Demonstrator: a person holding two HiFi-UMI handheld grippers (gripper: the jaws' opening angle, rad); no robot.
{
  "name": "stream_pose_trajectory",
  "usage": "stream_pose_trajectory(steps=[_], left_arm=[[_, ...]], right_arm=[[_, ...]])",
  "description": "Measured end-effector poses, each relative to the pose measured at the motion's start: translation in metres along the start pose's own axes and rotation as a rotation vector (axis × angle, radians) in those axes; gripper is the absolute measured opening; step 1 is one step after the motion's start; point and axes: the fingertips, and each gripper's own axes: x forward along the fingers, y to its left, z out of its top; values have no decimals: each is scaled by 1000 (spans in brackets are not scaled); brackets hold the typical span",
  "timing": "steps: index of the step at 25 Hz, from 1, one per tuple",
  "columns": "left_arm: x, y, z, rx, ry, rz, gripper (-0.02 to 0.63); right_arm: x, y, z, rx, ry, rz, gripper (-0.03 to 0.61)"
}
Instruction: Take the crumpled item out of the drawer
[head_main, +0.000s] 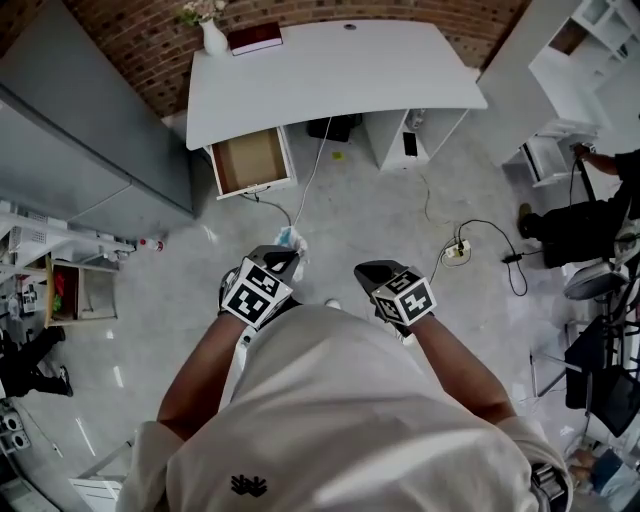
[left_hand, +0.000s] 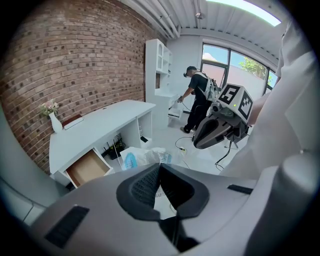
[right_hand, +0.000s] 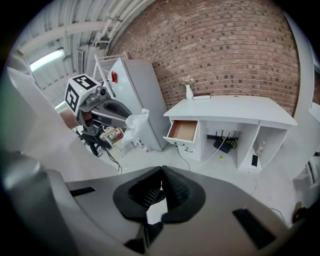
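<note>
The crumpled item (head_main: 291, 240), a white and blue plastic wrapper, is pinched in my left gripper (head_main: 283, 256), held in the air well in front of the desk. In the left gripper view the crumpled item (left_hand: 142, 156) bulges out past the shut left gripper (left_hand: 160, 166). The wooden drawer (head_main: 250, 160) stands pulled out of the white desk (head_main: 330, 75), and its inside looks bare. My right gripper (head_main: 369, 271) floats beside the left one, shut with nothing in it; its own view shows the right gripper (right_hand: 161, 171) with jaw tips touching. That view also catches the crumpled item (right_hand: 137, 125) and the drawer (right_hand: 184, 131).
A vase (head_main: 214, 37) and a dark red book (head_main: 256, 39) sit on the desk's back left. Cables and a power strip (head_main: 457, 250) lie on the floor. A grey cabinet (head_main: 90, 140) stands left. A person (left_hand: 199, 97) works at white shelves (head_main: 580, 70) on the right.
</note>
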Motion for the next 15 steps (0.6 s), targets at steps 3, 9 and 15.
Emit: stream_pose_trajectory(steps=[3,9,15], left_arm=[[-3,-6,-4,3,-1,0,25],[-6,-14,-7,4,-2,-4,25],[-10,-23,-11,-4,-11,2,25]], right_arm=[[-1,8,1,-11,-11,10,29],[-6,15,2,-25,-17,11,29],[-10,24,-2,-34,-23,23,29]])
